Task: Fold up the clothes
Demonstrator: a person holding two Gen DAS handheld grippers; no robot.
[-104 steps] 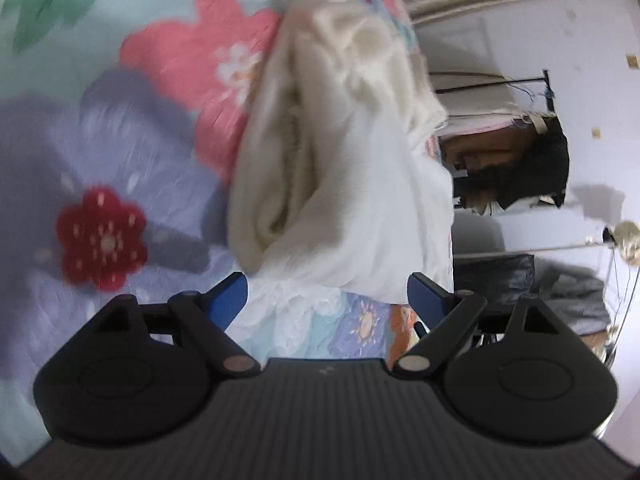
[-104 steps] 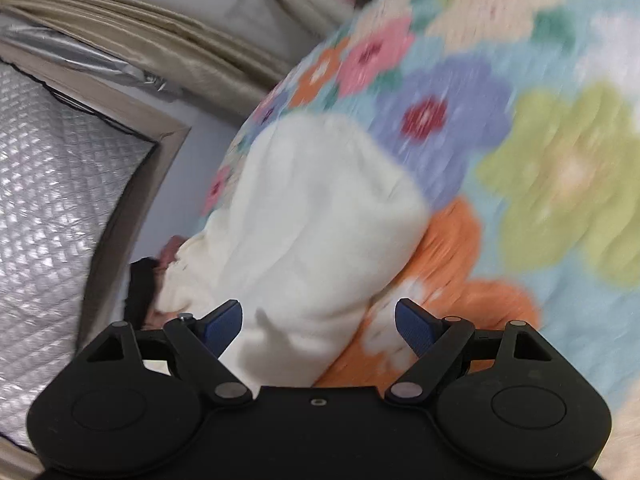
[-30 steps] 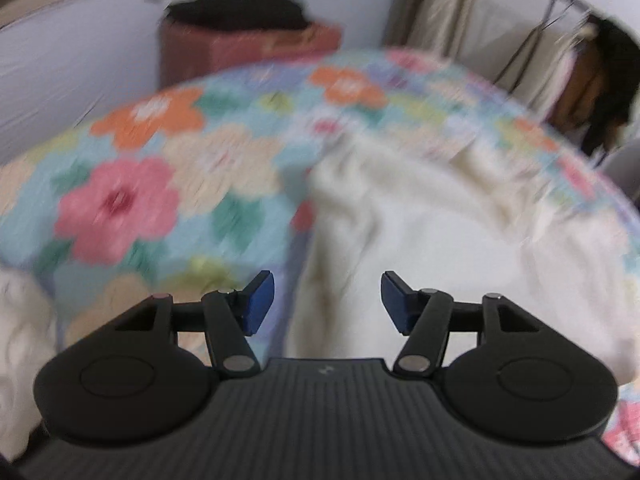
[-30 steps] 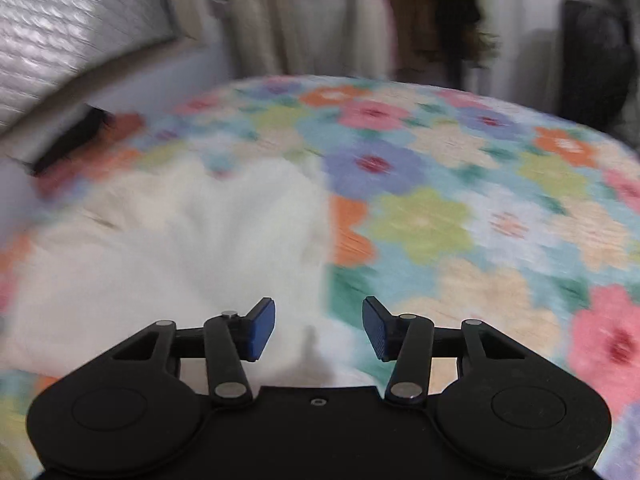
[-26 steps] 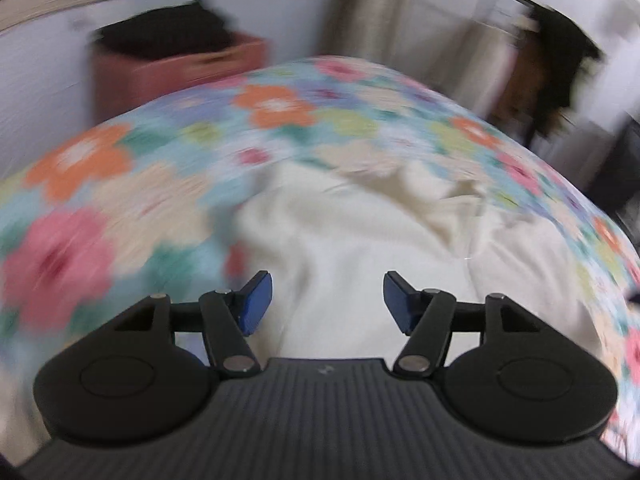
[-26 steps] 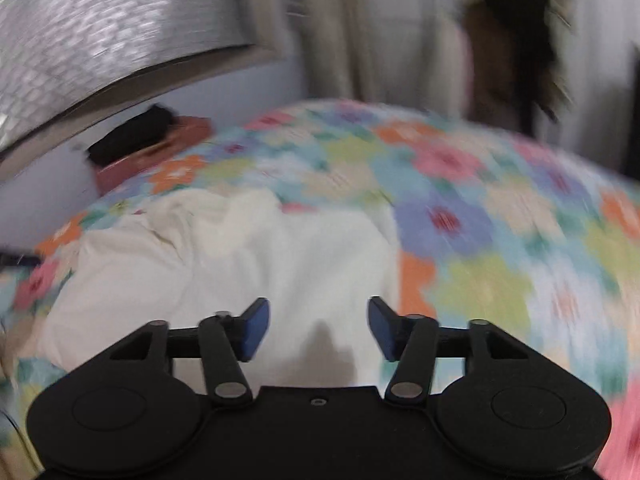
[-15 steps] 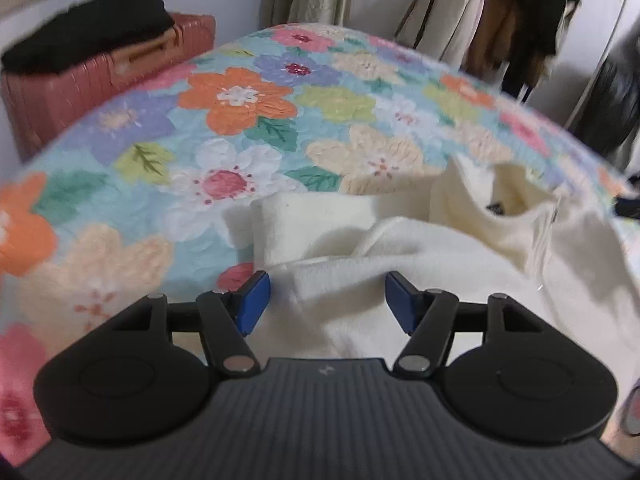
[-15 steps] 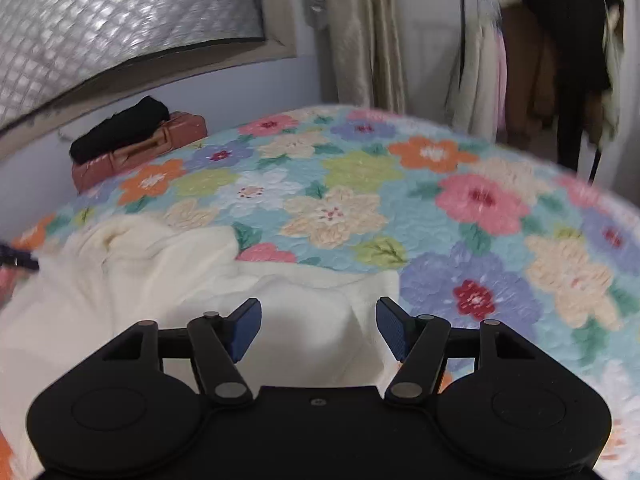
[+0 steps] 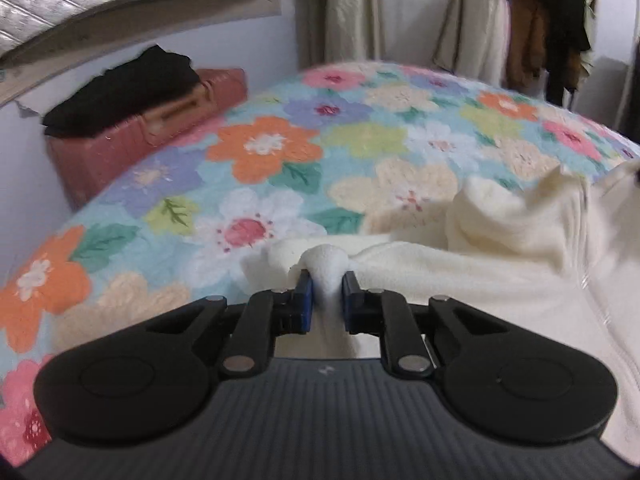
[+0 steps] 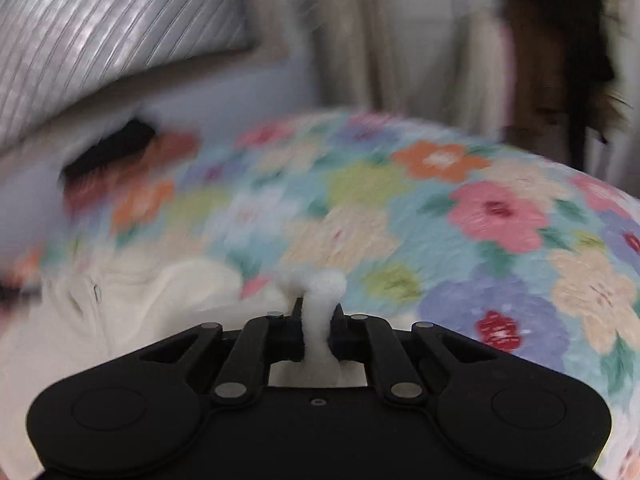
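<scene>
Two grippers: we see both clamped on the same cream fleece garment [image 9: 460, 280], one in each wrist view.
Left gripper [image 9: 324, 300]: we read its jaws as closed on a pinched ridge of the garment's edge; the blue pads [image 9: 305, 300] press the fabric from both sides and a tuft bulges up beyond the tips.
Right gripper [image 10: 318, 322]: we read its jaws as closed on a narrow fold of the same fleece; the fabric stands up between the fingers and mushrooms out above them.
Garment position: we find it spread on the floral quilt [image 9: 272, 148], lying to the right of the left gripper and below and left of the right gripper [image 10: 120, 304]. In the left view a raised, crumpled section [image 9: 512, 216] stands near the right edge.
Quilt: we note large flowers in orange, pink, purple, cream and green on a light blue ground; it covers the bed surface in both views.
Suitcase [image 9: 140, 136]: we see a reddish-brown case beside the bed at the left, against the wall.
Black clothing [image 9: 124, 84]: we see it lying on top of the suitcase.
Curtain [image 9: 344, 12]: we see pale fabric hanging behind the bed.
Hanging clothes [image 9: 552, 20]: we see brown and black items on a rail at the upper right.
Picture quality: we find the right wrist view heavily blurred; fine detail there cannot be read.
</scene>
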